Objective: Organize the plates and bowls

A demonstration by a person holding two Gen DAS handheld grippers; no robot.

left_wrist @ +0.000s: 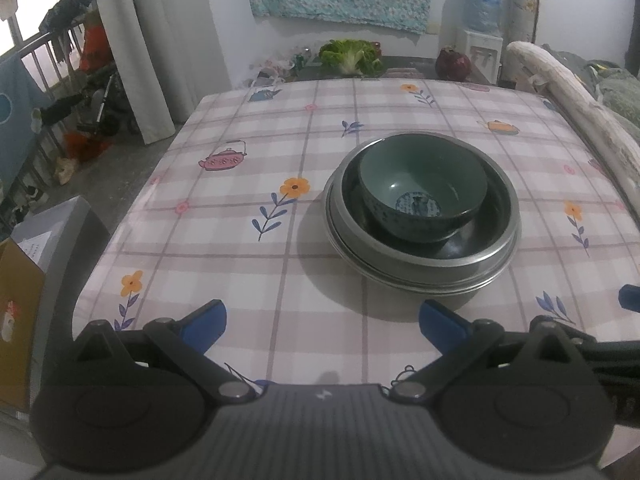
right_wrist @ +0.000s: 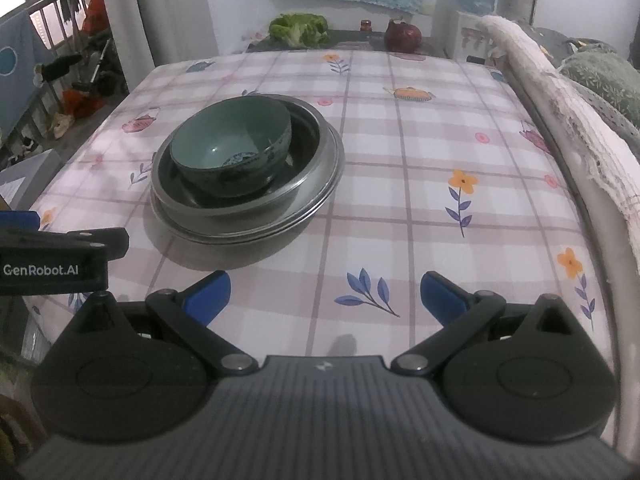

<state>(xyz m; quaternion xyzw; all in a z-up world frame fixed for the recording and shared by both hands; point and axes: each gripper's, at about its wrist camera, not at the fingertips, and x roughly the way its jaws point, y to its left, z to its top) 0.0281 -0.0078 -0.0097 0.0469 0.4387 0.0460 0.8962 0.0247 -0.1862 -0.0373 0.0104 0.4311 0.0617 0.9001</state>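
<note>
Down at the near edge, the left gripper hangs over the table with its blue-tipped fingers spread wide and nothing between them. Beside it the right gripper does the same, jaws parted and empty, over a blue leaf print on the checked cloth; the side of the left tool pokes into the right view at the left edge. Just ahead of both sits the stack, untouched: a green bowl rests inside a dark dish, and that sits on steel plates nested under it, rims showing at the front. From the left camera the stack lies slightly right of centre; from the right camera the bowl and plates lie to the left, the bowl pushed toward the left side of the dish. The bowl shows a blue pattern at its bottom. Farther back, past the table's far edge, a leafy green vegetable and a dark red round object sit on a lower surface. Against the wall stands a water dispenser, with a curtain off left.
</note>
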